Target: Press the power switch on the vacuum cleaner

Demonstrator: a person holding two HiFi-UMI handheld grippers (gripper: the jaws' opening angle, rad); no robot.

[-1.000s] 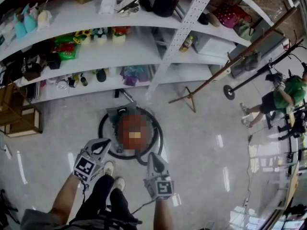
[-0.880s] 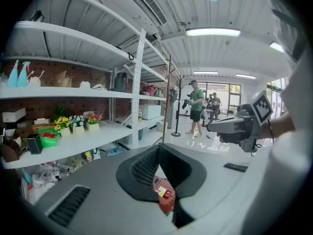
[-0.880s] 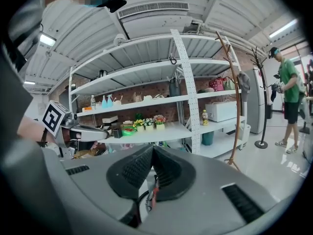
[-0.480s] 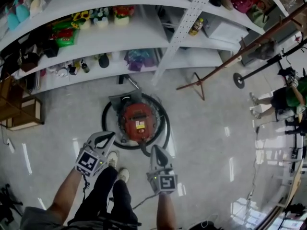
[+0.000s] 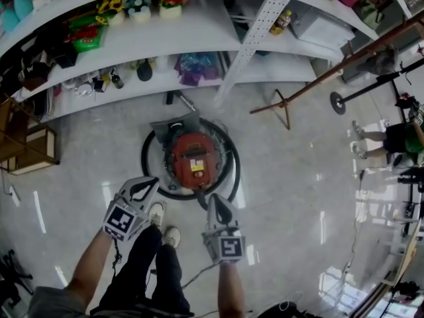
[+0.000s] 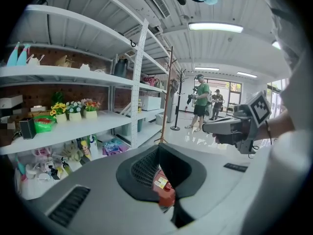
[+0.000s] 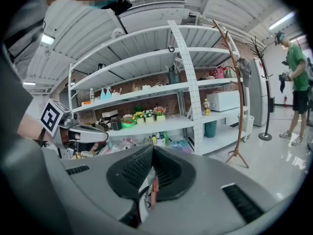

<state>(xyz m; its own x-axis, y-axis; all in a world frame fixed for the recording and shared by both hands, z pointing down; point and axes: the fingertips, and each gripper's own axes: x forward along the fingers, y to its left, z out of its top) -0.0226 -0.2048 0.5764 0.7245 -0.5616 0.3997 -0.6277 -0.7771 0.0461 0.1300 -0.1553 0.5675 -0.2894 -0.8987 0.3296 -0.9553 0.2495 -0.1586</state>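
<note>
A red canister vacuum cleaner [image 5: 193,161] stands on the floor with its black hose [image 5: 147,171] looped around it; a yellow label shows on its top. My left gripper [image 5: 143,188] hangs above the hose's near left side, jaws shut and empty. My right gripper [image 5: 213,200] hovers over the near edge of the hose ring, also shut with nothing held. In the left gripper view the gripper [image 6: 159,148] points down at the vacuum cleaner [image 6: 165,190], seen through the hollow between the pads. The right gripper view shows that gripper [image 7: 152,149] with only a red sliver of vacuum cleaner [image 7: 154,192].
White shelves [image 5: 199,32] with flowers, bottles and bags run behind the vacuum. A wooden coat stand [image 5: 283,108] leans at the right, a wooden crate [image 5: 33,152] sits at the left. A person in green [image 5: 404,138] stands far right. My shoes [image 5: 165,227] are just behind the hose.
The head view has tilted, so shelves slid upward and the vacuum sits higher in frame. Both grippers stay shut near the vacuum's near side, drifting slightly forward.
</note>
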